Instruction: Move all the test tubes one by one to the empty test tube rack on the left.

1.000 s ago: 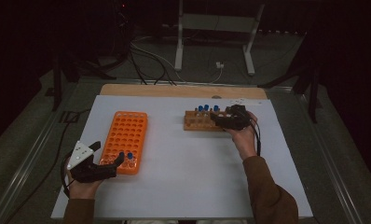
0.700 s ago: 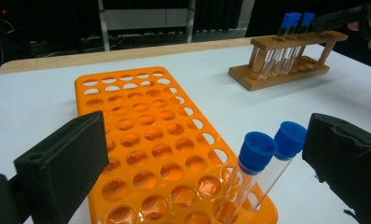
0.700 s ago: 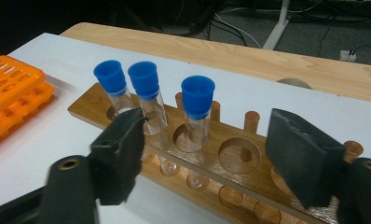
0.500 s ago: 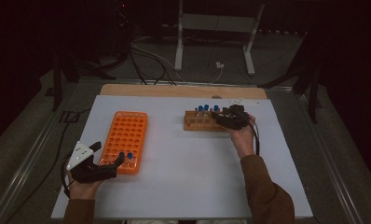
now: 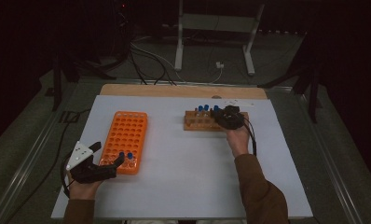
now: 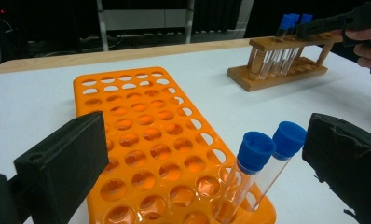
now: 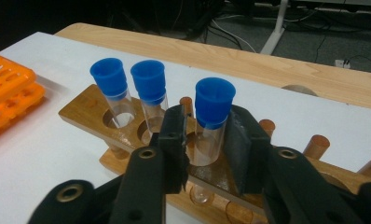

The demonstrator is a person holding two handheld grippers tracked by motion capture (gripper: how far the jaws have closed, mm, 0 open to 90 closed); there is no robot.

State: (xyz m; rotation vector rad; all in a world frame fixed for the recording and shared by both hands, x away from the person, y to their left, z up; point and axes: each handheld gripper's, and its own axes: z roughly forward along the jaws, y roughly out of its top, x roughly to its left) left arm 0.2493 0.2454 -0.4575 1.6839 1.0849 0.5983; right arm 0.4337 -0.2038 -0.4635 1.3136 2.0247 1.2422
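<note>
A wooden tube rack (image 5: pixel 197 125) stands right of centre on the white mat, holding three blue-capped tubes. My right gripper (image 7: pixel 207 144) has just been closing its jaws, and the pads now press on both sides of the nearest blue-capped tube (image 7: pixel 214 100), which stands upright in its hole. Two more capped tubes (image 7: pixel 109 77) stand beside it. From above, the right gripper (image 5: pixel 222 117) sits at the rack's right end. An orange rack (image 5: pixel 127 133) lies to the left with two blue-capped tubes (image 6: pixel 256 151) in its near corner. My left gripper (image 6: pixel 197 158) is open, its jaws wide on either side of that corner.
The white mat (image 5: pixel 183 177) covers a wooden table whose far edge (image 5: pixel 174 91) shows bare. Beyond it on the floor are cables and a metal stand (image 5: pixel 211 28). The right gripper's cable (image 5: pixel 252 140) trails back along the hand.
The right gripper's jaws have drawn together at the wooden rack's right end. Both hands have stayed where they were.
</note>
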